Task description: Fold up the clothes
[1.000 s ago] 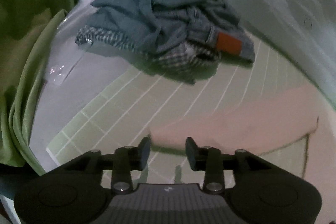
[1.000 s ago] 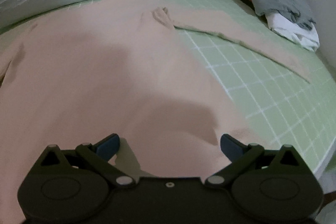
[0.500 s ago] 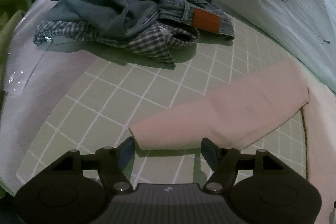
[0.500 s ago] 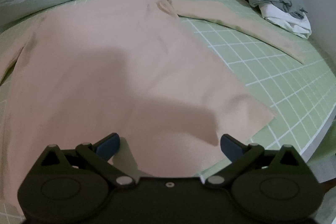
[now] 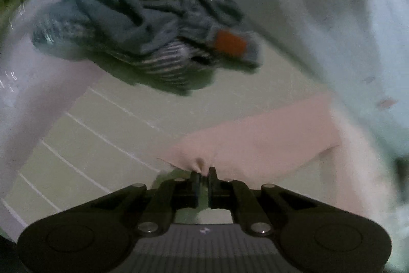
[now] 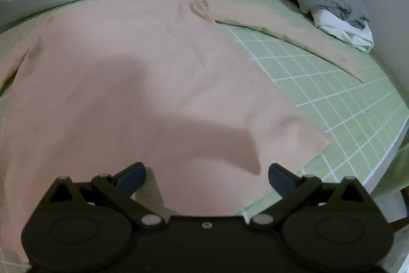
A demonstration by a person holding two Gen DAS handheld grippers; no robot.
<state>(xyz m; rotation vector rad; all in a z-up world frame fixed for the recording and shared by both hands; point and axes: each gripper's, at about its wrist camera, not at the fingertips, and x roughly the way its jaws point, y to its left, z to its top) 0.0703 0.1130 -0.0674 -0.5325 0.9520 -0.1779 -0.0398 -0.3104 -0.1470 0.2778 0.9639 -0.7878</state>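
Progress: early | your left tool (image 5: 203, 174) pinches the cuff (image 5: 196, 163) | right tool (image 6: 205, 177) released over flat top (image 6: 140, 83) | folds left

My left gripper (image 5: 203, 174) is matte black, with short dark pads, silver rivets at its linkage pivots and a ribbed grey panel bearing a small pale mark, while my right gripper (image 6: 205, 177) is black with blue pads, silver rivets and round embossed discs.
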